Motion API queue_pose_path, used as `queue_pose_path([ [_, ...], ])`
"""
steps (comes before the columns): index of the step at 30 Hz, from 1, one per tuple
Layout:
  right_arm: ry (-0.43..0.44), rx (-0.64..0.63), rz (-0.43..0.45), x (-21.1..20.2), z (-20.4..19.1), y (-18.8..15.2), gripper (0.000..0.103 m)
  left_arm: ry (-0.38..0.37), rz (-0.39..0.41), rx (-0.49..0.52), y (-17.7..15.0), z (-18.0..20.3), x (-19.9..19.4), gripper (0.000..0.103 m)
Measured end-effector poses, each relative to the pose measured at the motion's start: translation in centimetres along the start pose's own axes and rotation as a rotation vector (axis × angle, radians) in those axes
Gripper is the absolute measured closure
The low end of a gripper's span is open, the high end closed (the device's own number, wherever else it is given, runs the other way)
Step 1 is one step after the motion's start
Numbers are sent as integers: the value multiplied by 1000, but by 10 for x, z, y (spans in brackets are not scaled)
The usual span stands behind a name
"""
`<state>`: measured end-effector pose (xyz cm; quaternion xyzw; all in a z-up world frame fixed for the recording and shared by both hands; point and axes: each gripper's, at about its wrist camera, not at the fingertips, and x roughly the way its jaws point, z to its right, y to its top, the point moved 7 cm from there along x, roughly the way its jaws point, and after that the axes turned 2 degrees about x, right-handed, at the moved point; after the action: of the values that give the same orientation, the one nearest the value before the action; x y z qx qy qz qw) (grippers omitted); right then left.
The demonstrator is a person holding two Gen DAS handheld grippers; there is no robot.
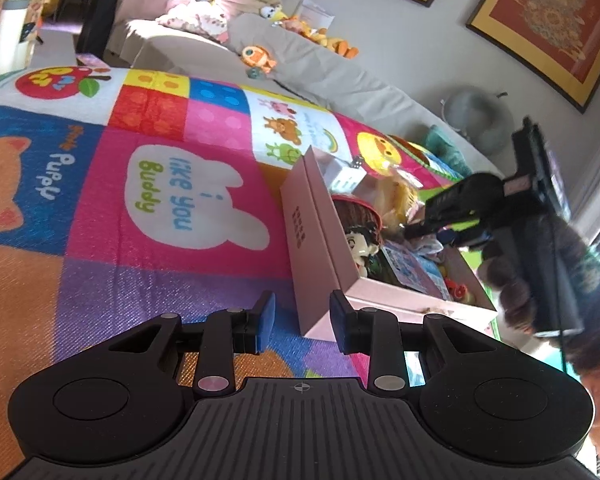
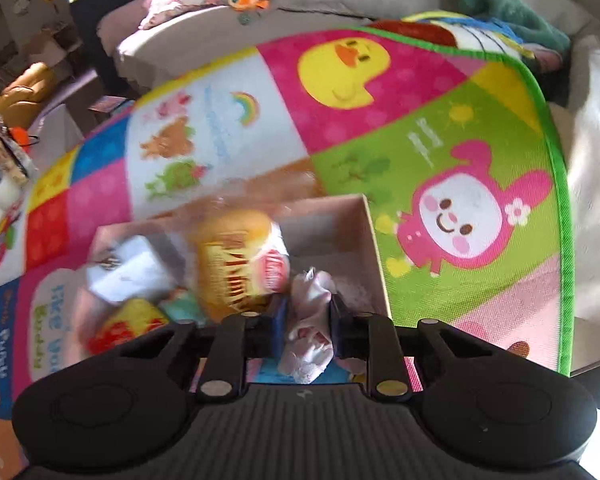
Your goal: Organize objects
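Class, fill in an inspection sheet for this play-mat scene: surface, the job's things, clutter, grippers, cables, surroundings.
Surface: colourful patchwork play mat with cartoon animals.
Job's things: pink box on the mat, holding a doll, a yellow snack bag, a white carton and small toys.
Clutter: plush toys on the sofa.
Grippers: left gripper shut, empty, beside the box; right gripper shut on a pink-white cloth over the box.
Cables: nothing seen.
Surroundings: grey sofa, framed pictures on the wall.

Colourful cartoon play mat [image 1: 148,168], beige sofa [image 1: 300,76], framed red pictures [image 1: 548,28], pale wall [image 1: 412,36]
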<state>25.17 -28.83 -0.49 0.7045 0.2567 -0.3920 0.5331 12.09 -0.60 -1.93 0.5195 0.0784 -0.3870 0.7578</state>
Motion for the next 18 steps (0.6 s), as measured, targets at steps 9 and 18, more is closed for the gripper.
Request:
queue_pose_path([
  [9,57,-43,111,-33,2,0,71,-5,34,-34,4,-3,-3,70],
  [18,24,-164,292,-34,-44,53,54,-10,25,-54,2,-7,1,70],
])
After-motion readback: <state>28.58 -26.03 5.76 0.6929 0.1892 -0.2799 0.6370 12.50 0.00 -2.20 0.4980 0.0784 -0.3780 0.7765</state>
